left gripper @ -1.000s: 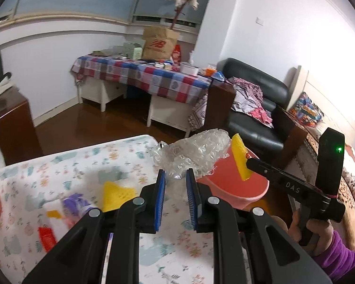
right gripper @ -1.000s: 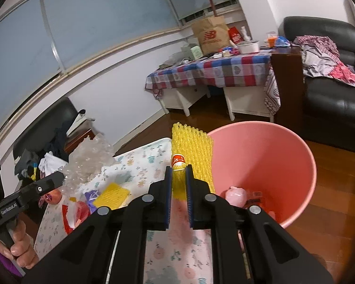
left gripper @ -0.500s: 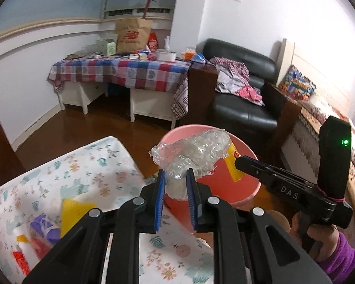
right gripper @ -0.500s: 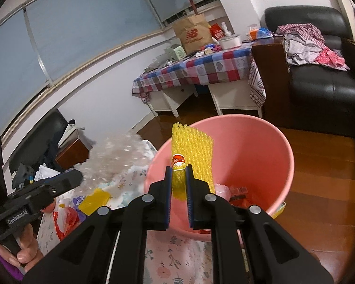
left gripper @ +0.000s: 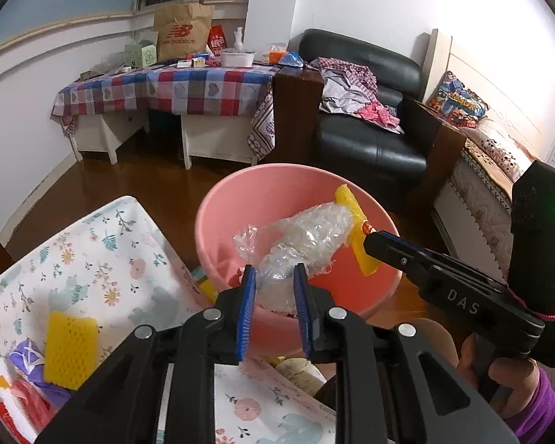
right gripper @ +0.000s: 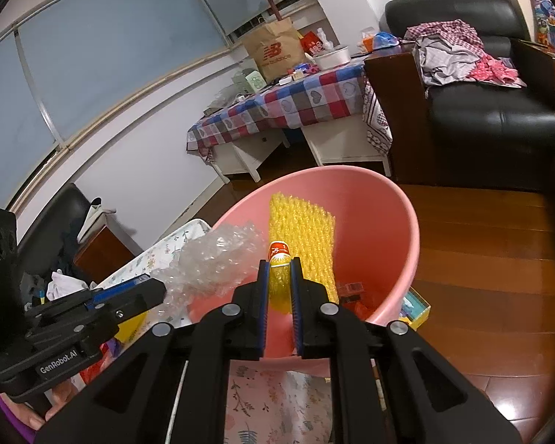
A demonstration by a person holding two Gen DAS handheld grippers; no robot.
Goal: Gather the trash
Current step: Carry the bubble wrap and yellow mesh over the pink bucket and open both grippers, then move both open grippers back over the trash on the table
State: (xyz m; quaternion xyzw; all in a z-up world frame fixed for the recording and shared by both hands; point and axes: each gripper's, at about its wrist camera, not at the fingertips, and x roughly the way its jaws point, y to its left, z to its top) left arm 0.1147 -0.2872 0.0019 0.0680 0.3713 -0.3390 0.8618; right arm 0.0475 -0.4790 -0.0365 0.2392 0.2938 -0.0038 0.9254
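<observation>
Domestic living room: dark wood floor, black leather armchair [left gripper: 366, 125], checked-cloth side table [left gripper: 166, 88]. Round pink plastic basin [left gripper: 218, 222] stands on the floor against the floral-cloth table [left gripper: 92, 259].

Left gripper [left gripper: 273, 296]: jaws narrowed onto a crumpled wad of clear bubble wrap [left gripper: 299, 236], held over the basin's mouth. Right gripper [right gripper: 280, 288]: jaws closed on a yellow foam-mesh fruit sleeve [right gripper: 303, 236] bearing a small red sticker, likewise over the basin.

Assessment: both items appear ready for release. Recommend opening each jaw fully with the items well inside the rim; light wrap may cling to a pad. Another yellow mesh sleeve [left gripper: 70, 351] and coloured wrappers [left gripper: 22, 399] lie uncollected on the table.
</observation>
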